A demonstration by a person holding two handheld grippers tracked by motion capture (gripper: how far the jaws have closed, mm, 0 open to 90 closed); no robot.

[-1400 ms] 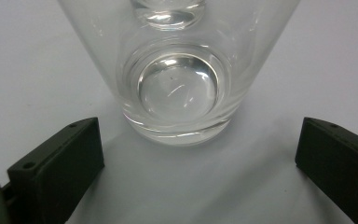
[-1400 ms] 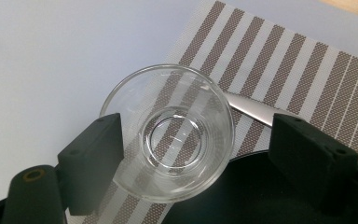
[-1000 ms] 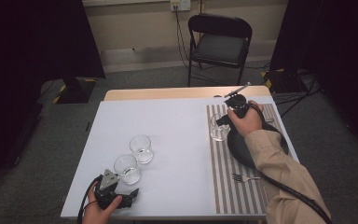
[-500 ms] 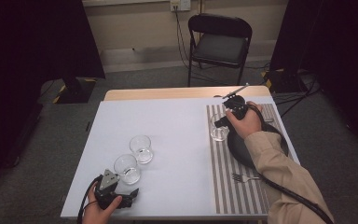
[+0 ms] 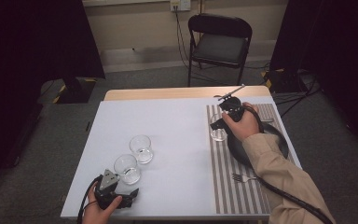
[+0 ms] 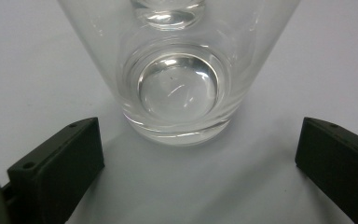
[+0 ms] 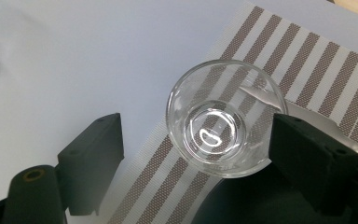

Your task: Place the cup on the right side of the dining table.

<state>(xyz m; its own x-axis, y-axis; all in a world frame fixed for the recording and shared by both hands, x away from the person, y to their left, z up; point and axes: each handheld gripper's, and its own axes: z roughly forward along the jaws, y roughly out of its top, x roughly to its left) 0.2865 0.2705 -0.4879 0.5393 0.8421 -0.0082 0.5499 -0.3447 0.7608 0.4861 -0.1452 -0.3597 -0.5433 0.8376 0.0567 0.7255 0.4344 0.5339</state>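
Three clear empty glasses stand on the white table (image 5: 177,126). Two are at the front left (image 5: 140,148) (image 5: 127,169). My left gripper (image 5: 129,193) lies just in front of the nearer glass (image 6: 182,84), open wide (image 6: 199,151), its jaws short of the base. The third glass (image 5: 218,134) stands on the striped placemat (image 5: 226,186). My right gripper (image 5: 219,122) hovers over it. In the right gripper view this glass (image 7: 223,119) sits between the open jaws (image 7: 198,142); the right jaw is close to its rim and the left one stands apart.
A black plate (image 5: 270,140) lies on the placemat under the right forearm, with a fork (image 5: 242,178) near the front edge. A black chair (image 5: 220,44) stands behind the table. Bare white tabletop stretches between the two hands.
The right hand has shifted only very slightly over the glass. The left gripper and all three glasses stay where they were.
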